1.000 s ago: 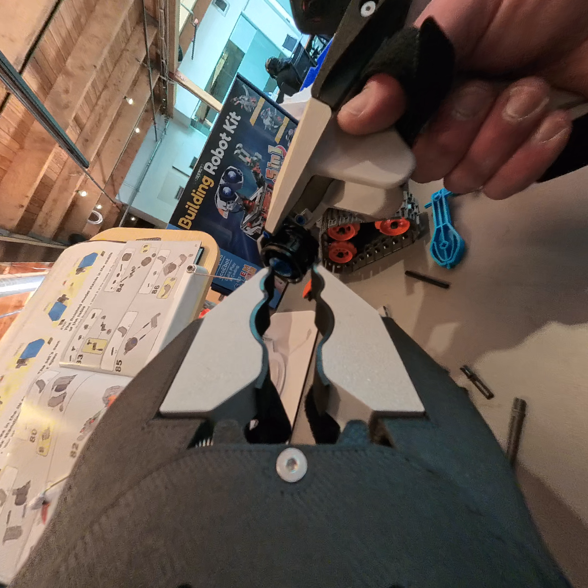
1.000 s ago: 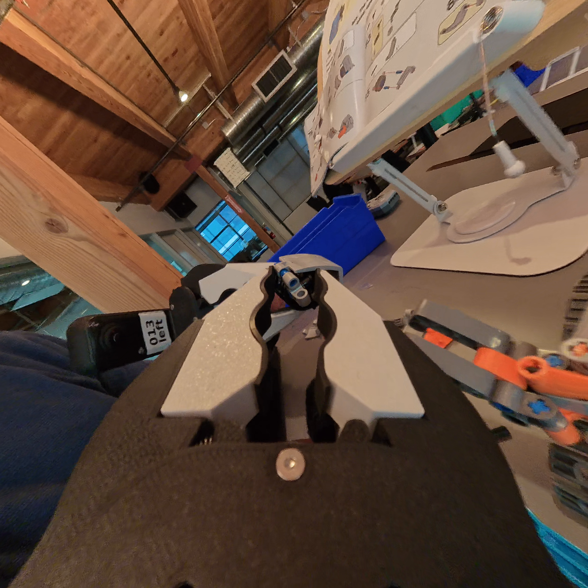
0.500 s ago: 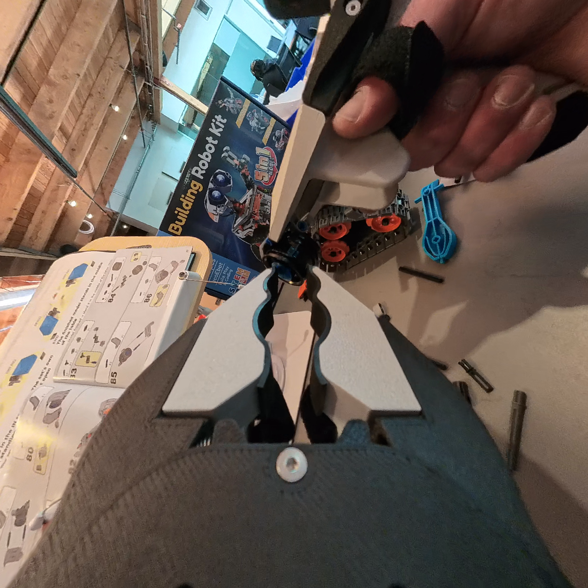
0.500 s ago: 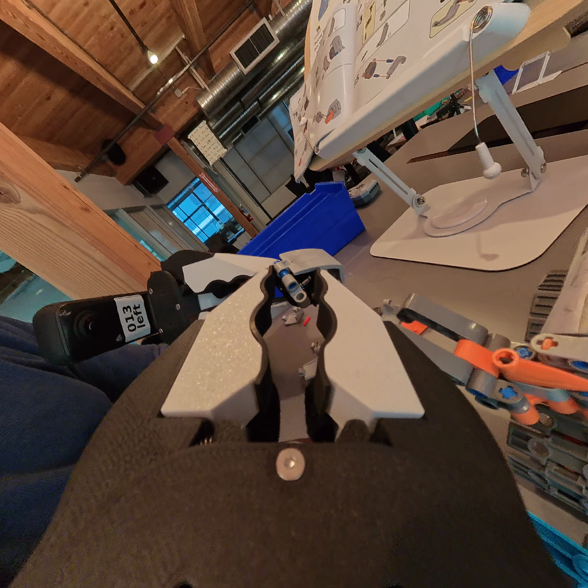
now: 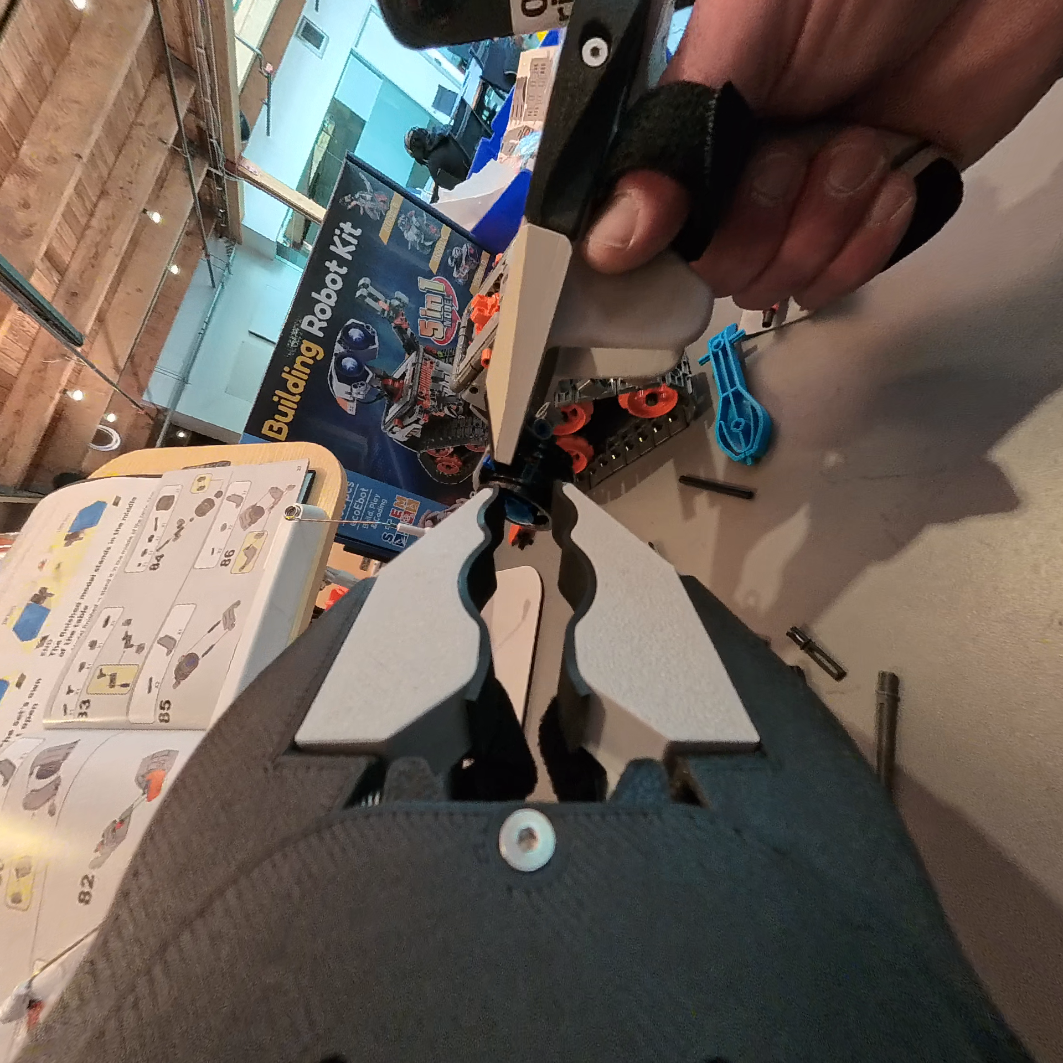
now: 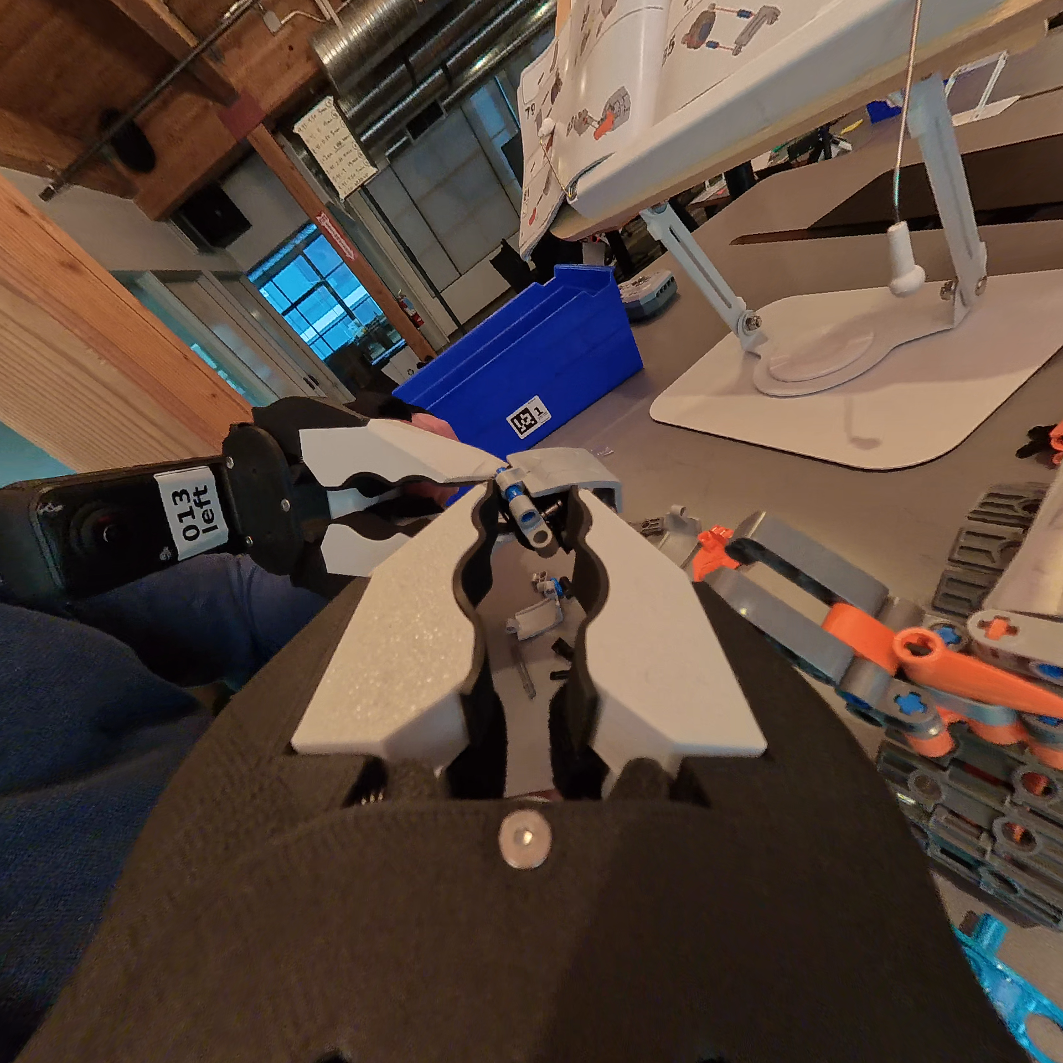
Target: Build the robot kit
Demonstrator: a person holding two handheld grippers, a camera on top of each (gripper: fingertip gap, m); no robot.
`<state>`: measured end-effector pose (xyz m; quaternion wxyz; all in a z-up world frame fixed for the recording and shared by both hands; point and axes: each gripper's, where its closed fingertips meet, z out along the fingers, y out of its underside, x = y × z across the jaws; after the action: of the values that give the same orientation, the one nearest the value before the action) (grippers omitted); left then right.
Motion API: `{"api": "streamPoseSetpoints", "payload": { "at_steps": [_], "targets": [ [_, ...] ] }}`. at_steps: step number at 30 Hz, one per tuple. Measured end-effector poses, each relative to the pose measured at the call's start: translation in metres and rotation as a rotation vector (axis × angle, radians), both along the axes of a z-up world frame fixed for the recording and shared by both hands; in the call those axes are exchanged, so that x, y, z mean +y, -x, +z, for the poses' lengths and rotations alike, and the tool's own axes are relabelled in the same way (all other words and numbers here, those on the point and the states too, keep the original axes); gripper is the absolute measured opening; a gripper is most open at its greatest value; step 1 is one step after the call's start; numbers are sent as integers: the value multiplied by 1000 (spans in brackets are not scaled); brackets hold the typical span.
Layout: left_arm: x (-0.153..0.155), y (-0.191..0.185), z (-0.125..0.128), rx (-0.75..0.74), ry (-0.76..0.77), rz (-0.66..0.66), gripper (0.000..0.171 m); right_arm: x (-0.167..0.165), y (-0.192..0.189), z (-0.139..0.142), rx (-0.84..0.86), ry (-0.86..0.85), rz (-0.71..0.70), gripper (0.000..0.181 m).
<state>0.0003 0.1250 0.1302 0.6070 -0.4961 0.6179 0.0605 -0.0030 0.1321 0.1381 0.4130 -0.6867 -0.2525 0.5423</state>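
Both tools have drawn together: left tool (image 5: 523, 506) grips a black-blue part (image 5: 520, 494), right tool (image 6: 532, 506) a grey-blue piece (image 6: 526, 509).

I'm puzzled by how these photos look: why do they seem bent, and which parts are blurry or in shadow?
Left wrist view: wide-angle bending, sharp around the left gripper, booklet smeared at the lower left corner, hard shadows on the table. Right wrist view: same curving, tracked model blurred at the right edge, small grey part crisp.
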Motion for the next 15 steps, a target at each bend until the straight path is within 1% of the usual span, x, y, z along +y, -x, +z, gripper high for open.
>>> {"api": "streamPoseSetpoints", "payload": {
  "at_steps": [5, 10, 12, 13, 14, 15],
  "targets": [
    [-1, 0, -5, 5, 19, -13, 12, -1, 1, -5, -37, -13, -5, 21],
    [3, 1, -4, -26, 46, -16, 12, 1, 1, -5, -39, -28, -16, 21],
    [0, 1, 3, -79, 72, -47, 13, 1, 0, 2, 10, -25, -9, 22],
    [-2, 1, 8, -115, 108, -65, 12, 0, -1, 6, 42, -22, -9, 22],
    [-3, 1, 9, -154, 170, -77, 14, 0, -1, 8, 55, -25, -14, 22],
    [0, 2, 8, -178, 199, -60, 21, 0, -2, 11, 72, -20, -14, 23]
  ]
}}
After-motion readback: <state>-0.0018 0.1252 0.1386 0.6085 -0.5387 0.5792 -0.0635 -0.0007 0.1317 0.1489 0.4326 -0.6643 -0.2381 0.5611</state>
